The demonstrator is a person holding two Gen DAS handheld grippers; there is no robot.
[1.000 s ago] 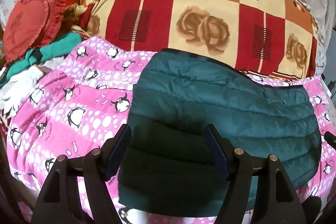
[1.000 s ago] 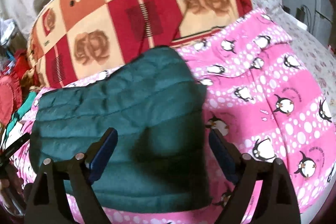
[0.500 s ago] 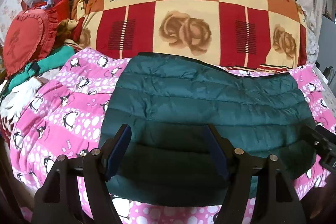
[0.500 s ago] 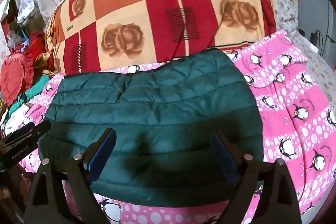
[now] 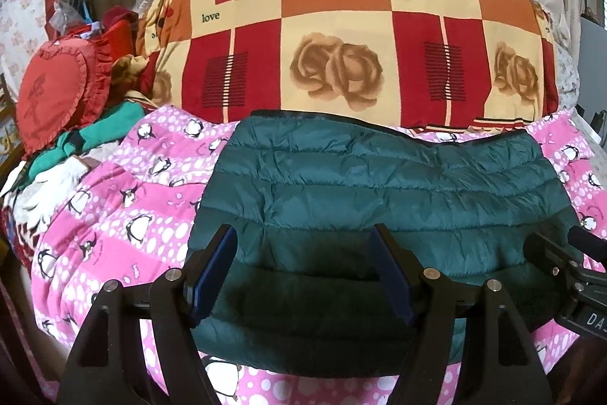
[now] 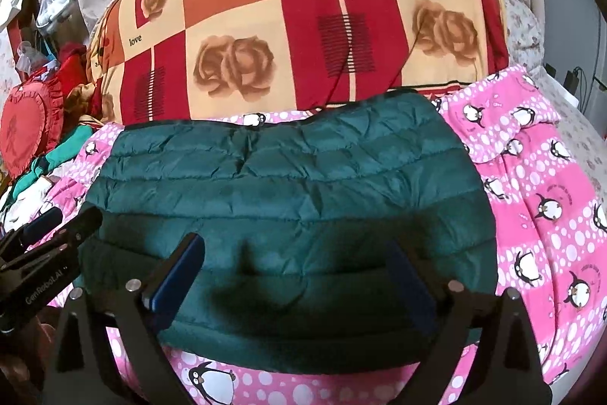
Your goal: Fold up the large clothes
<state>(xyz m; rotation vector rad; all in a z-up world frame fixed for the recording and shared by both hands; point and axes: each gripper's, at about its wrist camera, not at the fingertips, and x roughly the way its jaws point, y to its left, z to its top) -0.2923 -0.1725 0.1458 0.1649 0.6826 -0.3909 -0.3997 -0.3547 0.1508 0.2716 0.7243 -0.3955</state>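
Observation:
A dark teal quilted puffer jacket (image 5: 379, 192) lies folded into a flat rectangle on a pink penguin-print blanket (image 5: 125, 207). It also shows in the right wrist view (image 6: 288, 192). My left gripper (image 5: 303, 253) is open and empty, held just above the jacket's near left part. My right gripper (image 6: 299, 260) is open and empty above the jacket's near middle. The right gripper shows at the right edge of the left wrist view (image 5: 569, 272). The left gripper shows at the left edge of the right wrist view (image 6: 45, 245).
A big rolled quilt with red, orange and cream rose squares (image 5: 341, 44) lies right behind the jacket. A red heart-shaped cushion (image 5: 53, 93) and a heap of green and white clothes (image 5: 68, 154) sit at the left. The pink blanket (image 6: 550, 196) extends to the right.
Both grippers have pulled back and turned toward the jacket's middle, so the whole folded jacket now shows in each view. The jacket has not moved. Both grippers stayed open.

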